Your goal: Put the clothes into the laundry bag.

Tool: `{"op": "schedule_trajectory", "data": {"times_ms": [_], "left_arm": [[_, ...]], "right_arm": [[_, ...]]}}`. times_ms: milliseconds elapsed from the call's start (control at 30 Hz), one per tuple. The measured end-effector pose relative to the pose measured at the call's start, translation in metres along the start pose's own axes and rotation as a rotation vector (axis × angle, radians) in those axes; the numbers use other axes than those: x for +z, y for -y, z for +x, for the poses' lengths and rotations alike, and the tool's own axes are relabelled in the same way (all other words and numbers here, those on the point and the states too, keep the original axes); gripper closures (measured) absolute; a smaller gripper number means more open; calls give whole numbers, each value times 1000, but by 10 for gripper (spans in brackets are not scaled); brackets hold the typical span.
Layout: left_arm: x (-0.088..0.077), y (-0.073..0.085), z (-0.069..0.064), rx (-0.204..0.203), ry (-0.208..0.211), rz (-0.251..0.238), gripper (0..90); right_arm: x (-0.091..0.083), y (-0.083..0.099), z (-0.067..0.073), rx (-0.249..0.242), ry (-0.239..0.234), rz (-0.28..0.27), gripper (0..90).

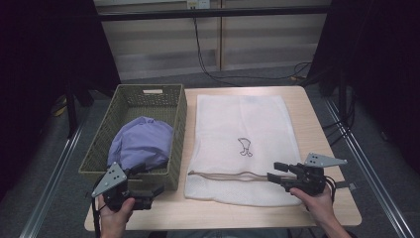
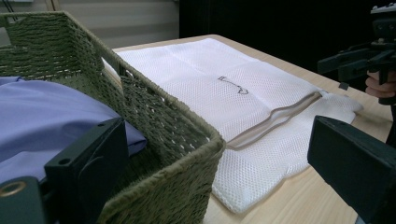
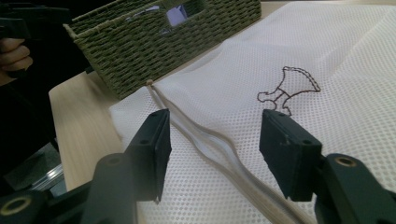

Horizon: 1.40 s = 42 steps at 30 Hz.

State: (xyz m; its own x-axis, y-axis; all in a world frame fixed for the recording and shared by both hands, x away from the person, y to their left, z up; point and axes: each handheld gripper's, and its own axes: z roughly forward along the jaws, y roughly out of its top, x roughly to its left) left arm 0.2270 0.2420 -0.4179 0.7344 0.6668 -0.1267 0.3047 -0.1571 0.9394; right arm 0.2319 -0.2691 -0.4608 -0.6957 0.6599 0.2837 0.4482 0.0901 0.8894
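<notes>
A white mesh laundry bag lies flat on the table, with a brown stitched figure at its middle. Its beige zipper runs along the near end. Left of it stands an olive woven basket holding a lilac garment. My left gripper is open just before the basket's near right corner. My right gripper is open, its jaws low over the zipper's right end, gripping nothing.
The wooden table has bare strips along its right side and near edge. Dark curtains flank the scene, and cables lie on the floor behind the table. A metal rail runs along each side of the table.
</notes>
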Motion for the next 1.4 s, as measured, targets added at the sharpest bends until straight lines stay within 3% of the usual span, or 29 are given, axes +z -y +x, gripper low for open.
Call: {"op": "schedule_trajectory", "data": {"times_ms": [333,533,700,833,1067,1233,1333,1400], "left_arm": [[-2,0,-1,21,2,-7,54],[-3,-1,0,21,-4,-10,54],[-3,0,3,-5,13,-9,54],[-5,0,3,0,-4,-8,54],[-4,1,5,-7,-3,-13,54],[-6,-1,6,-1,-12,-14,54],[-6,0,7,0,-21,-13,54],[-7,-1,9,0,-19,-21,54]], "right_arm": [[5,-4,11,-35,-61,13,443],[18,-10,15,-50,-86,48,445],[37,-17,16,-42,-140,77,468],[44,-27,22,-62,-175,79,515],[55,-38,17,-48,-166,111,532],[66,-41,0,-25,-119,159,531],[69,-43,-5,-23,-112,172,535],[76,-47,-11,-13,-115,217,539]]}}
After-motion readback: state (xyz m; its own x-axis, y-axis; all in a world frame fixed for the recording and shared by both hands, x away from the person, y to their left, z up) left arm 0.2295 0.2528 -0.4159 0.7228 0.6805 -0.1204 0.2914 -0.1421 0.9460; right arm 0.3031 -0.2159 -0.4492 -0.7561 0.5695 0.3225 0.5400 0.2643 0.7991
